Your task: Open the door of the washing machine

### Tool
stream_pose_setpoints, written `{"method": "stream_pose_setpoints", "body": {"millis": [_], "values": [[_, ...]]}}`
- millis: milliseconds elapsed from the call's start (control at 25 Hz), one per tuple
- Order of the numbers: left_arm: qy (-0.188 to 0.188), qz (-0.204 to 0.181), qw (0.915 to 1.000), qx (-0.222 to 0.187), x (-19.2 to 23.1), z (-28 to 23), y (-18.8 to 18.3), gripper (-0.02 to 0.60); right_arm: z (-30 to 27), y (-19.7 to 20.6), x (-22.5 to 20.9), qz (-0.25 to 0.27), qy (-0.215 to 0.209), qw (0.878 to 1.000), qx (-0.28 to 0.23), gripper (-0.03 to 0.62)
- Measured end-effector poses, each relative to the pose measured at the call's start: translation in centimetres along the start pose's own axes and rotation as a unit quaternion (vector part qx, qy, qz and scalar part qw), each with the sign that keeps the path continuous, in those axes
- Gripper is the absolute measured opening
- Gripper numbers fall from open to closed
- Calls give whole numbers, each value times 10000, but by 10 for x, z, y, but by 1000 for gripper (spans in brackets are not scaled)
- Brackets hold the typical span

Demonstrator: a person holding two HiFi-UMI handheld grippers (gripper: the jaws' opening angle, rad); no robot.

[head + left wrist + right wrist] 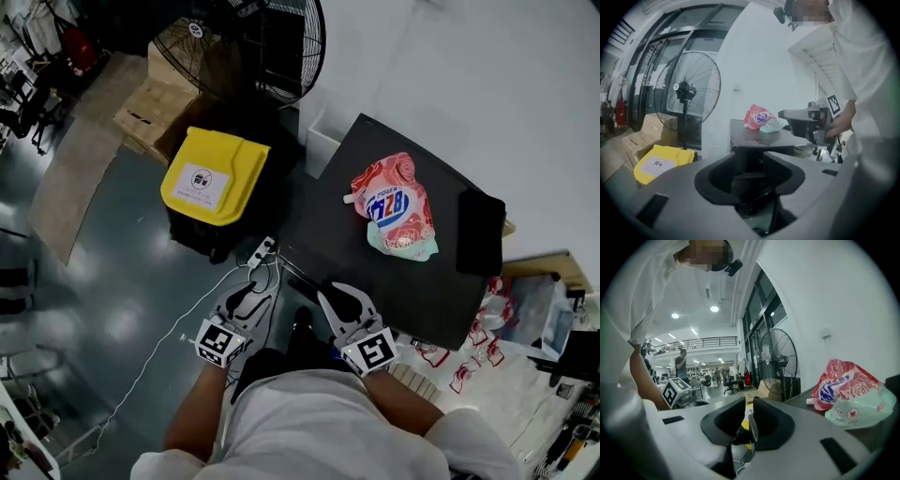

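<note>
The washing machine (394,272) is a dark box in front of me; only its flat top shows in the head view, and its door is hidden. A red, white and blue detergent bag (394,206) lies on that top. My left gripper (251,292) hangs left of the machine's near corner, jaws apart and empty. In the left gripper view the left gripper (750,161) points at the machine's dark front (761,152). My right gripper (330,292) is at the machine's near edge. In the right gripper view the right gripper (749,416) shows a narrow empty gap, with the bag (848,390) to its right.
A yellow-lidded bin (214,176) stands left of the machine, with a large floor fan (253,37) and cardboard boxes (155,108) behind it. A power strip (261,251) and white cable lie on the floor by my left gripper. Plastic bags (497,328) crowd the right side.
</note>
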State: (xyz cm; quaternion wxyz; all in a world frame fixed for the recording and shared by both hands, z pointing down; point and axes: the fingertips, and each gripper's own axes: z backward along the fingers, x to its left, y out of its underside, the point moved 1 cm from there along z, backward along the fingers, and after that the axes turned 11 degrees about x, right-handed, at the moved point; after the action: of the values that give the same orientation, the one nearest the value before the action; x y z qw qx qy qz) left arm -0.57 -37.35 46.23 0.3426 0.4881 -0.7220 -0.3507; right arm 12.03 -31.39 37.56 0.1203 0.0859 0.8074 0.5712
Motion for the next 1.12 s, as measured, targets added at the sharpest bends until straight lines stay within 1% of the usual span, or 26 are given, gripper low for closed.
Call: {"method": "stream_pose_setpoints", "body": {"millis": [160,240,280,400,480,560,640,720,880,1000,1120], "values": [[466,-284,9977,393,6,-28,16,190,2,9,-2,-217,273,9993,106,69],[742,-464,9945,572,8,-42,29,193,9,18,-3,-380,554,9974,246,67],[906,-583,9919,674,8,-49,36,195,13,22,-5,-416,751,9960,236,66],[1381,-912,9817,939,7,-71,60,199,29,35,-8,-568,1398,9884,180,61],[1690,-1032,9743,1070,5,-85,78,201,41,48,-6,-759,1804,9804,205,55],[1975,-1176,9652,1247,2,-97,96,204,51,63,0,-960,2168,9712,220,49],[2185,-1321,9574,1350,-1,-111,111,212,58,76,5,-1103,2481,9622,208,43],[2365,-1423,9513,1371,-4,-125,124,215,63,88,11,-1188,2765,9534,200,43],[2604,-1692,9386,1506,-5,-149,149,216,68,111,24,-1396,3166,9380,197,43],[2775,-1947,9252,1703,-12,-167,175,216,74,130,31,-1448,3315,9318,291,43],[2879,-2113,9167,1791,-19,-185,192,218,81,154,32,-1509,3386,9277,446,43]]}}
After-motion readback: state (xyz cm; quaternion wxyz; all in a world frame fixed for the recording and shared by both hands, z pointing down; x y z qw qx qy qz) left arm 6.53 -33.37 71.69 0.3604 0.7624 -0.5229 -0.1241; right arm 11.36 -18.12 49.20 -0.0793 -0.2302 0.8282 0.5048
